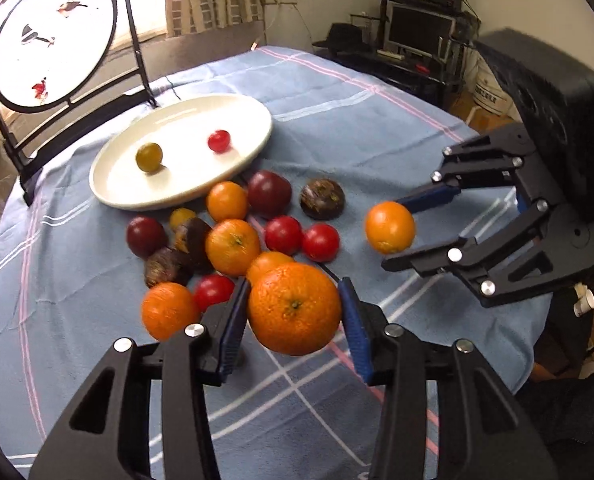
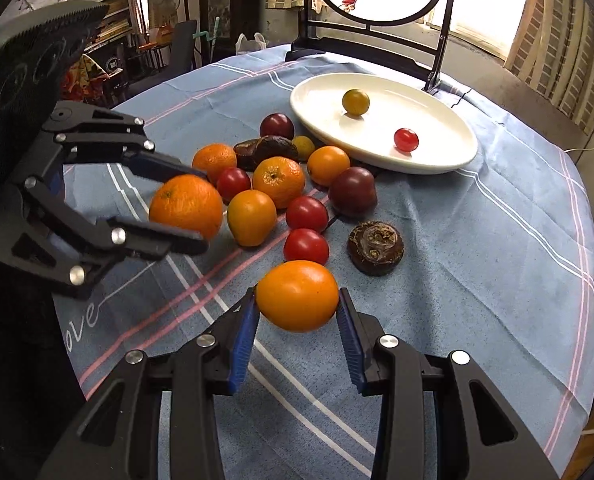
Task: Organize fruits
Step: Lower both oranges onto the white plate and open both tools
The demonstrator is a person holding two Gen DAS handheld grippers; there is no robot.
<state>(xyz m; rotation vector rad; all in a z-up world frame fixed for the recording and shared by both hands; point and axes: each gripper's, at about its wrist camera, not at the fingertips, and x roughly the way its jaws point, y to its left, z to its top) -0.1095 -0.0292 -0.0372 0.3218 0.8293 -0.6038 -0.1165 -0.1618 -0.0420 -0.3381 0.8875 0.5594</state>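
Left wrist view looks down the left gripper (image 1: 295,314), whose blue pads pinch a large orange (image 1: 295,308) at its sides, stem end facing the camera; it seems lifted clear of the cloth (image 1: 337,92), though the fruit hides whatever lies under it. Right wrist view shows the right gripper (image 2: 298,310) pinching a smoother orange fruit (image 2: 297,296) the same way, across its widest part, which I judge gives the firmest hold on a round skin. Each gripper also appears in the other's camera, at the side, so both grips can be checked twice.

Between them lies the loose heap (image 1: 233,236): oranges, red and dark tomatoes, and some brown wrinkled fruits, touching one another near the middle of the table. One brown fruit (image 2: 375,248) sits apart on the heap's right side.

The white plate (image 1: 113,192) stands toward the far edge, by the foot of a round screen (image 1: 53,36), and holds only a yellow-green tomato (image 1: 149,157) and a red one (image 1: 219,141), well apart. Judging by that, small tomatoes are being gathered there and the oranges are meant for somewhere else, but no second dish is in view.

Hard to tell: a small yellowish fruit (image 1: 181,216) is half hidden behind the heap, the near table edge is cut off by the grippers, and the held fruits are slightly blurred.
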